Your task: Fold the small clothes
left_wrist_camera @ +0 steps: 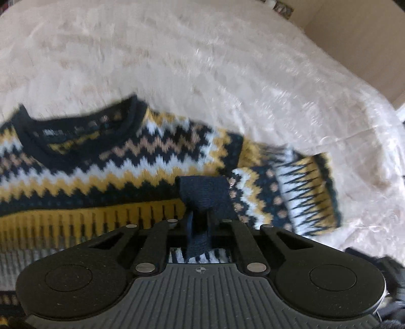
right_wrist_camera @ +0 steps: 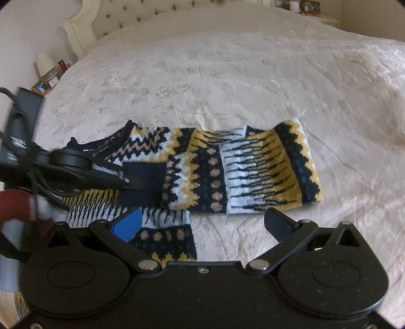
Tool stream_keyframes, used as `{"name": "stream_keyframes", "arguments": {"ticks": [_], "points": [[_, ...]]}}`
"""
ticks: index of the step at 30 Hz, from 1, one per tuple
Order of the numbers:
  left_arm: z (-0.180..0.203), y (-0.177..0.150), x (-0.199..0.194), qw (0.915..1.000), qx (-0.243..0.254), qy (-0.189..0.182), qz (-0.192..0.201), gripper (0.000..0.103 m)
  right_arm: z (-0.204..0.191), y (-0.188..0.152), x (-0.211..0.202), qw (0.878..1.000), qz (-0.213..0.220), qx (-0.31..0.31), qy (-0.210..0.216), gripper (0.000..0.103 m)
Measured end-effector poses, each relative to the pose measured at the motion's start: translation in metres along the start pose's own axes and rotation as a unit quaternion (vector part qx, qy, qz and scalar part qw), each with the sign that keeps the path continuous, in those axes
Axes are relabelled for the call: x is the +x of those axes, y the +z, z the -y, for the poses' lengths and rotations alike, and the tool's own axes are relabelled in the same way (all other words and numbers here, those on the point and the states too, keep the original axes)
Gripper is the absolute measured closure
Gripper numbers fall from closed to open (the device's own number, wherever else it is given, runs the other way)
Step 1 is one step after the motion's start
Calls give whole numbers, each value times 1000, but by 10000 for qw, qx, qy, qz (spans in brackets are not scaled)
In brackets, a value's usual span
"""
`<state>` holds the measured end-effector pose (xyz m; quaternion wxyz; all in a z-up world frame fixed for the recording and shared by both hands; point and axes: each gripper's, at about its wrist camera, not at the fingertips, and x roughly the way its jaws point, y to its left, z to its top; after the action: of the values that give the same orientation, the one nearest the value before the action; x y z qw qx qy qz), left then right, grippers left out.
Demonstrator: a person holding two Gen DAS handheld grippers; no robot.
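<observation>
A small navy, yellow and white zigzag-knit sweater (left_wrist_camera: 106, 167) lies on the bed, collar toward the far side. In the left wrist view my left gripper (left_wrist_camera: 200, 222) is shut on the navy sleeve cuff (left_wrist_camera: 202, 192) and holds it over the sweater's body. The right wrist view shows the same sweater (right_wrist_camera: 243, 172) with its sleeve folded out to the right, and the left gripper (right_wrist_camera: 134, 181) clamped on the navy cuff (right_wrist_camera: 144, 182). My right gripper (right_wrist_camera: 202, 222) is open and empty just above the sweater's near edge, its blue-padded fingertip (right_wrist_camera: 127, 224) over the knit.
The cream patterned bedspread (right_wrist_camera: 227, 76) covers the whole bed. A tufted headboard (right_wrist_camera: 121, 15) and a nightstand with a lamp (right_wrist_camera: 45, 63) stand at the far left. A beige wall and the bed's edge (left_wrist_camera: 367, 50) are at the far right of the left wrist view.
</observation>
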<state>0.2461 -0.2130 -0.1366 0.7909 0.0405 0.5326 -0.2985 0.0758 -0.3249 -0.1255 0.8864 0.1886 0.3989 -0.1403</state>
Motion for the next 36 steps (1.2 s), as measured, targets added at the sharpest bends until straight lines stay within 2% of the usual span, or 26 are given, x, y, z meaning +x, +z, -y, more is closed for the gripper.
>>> {"name": "stream_keyframes", "arguments": {"ticks": [4,9,12,16,19,24,32,36], "points": [[-1,9,-49,9988,133,-57,471,94,-4,-6,-1,9998,-109,145,0,1],[-34,23,-116,9944,-75,-202,1038,94,-19,-13,-1,9994,-171,287,2,1],[-64,23,-150,9913,-189,-52,1301,94,-31,-17,-2,9989,-167,432,-14,1],[-104,18,-179,9886,-433,246,1424,94,-43,-20,1,9978,-225,630,0,1],[-133,11,-185,9866,-667,557,1379,94,-51,-20,4,9970,-286,715,23,1],[-175,0,-178,9831,-1116,876,1159,94,-62,-16,6,9977,-304,604,-34,1],[-225,-28,-162,9755,-1666,1206,781,94,-65,-3,12,9980,-280,532,-180,1],[-240,-38,-155,9742,-1739,1323,555,94,-57,9,17,9977,-258,568,-254,1]]}}
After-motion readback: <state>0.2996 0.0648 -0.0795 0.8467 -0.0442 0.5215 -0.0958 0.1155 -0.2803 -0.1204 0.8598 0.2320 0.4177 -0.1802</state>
